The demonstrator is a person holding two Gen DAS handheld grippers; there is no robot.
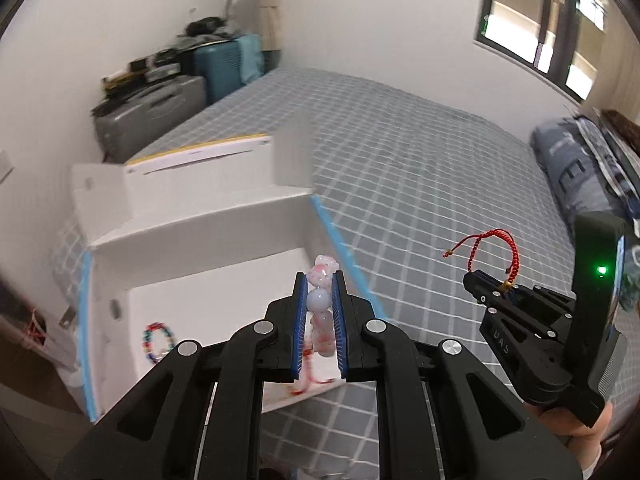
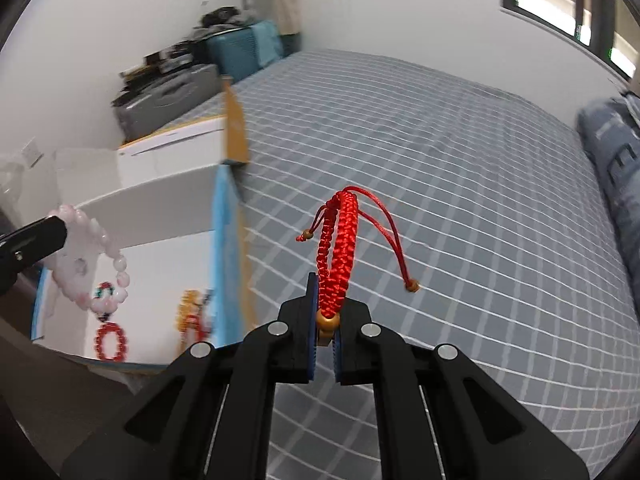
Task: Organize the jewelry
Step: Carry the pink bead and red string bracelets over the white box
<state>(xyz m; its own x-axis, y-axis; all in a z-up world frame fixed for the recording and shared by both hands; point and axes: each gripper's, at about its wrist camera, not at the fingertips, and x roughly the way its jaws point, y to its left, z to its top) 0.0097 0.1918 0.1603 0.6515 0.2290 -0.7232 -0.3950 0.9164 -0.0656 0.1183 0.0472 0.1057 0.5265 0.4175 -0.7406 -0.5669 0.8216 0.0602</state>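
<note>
My left gripper is shut on a pink and pale-blue bead bracelet, held over the near right corner of the white cardboard box. The same bracelet hangs from the left gripper at the left edge of the right wrist view. My right gripper is shut on a red braided cord bracelet with a gold bead, above the grey checked bedspread, right of the box. In the left wrist view the right gripper holds that red bracelet up.
Inside the box lie a multicoloured bead bracelet, a red bead bracelet and an orange one. Blue tape edges the box. Suitcases stand by the far wall. A folded blue quilt lies at the right.
</note>
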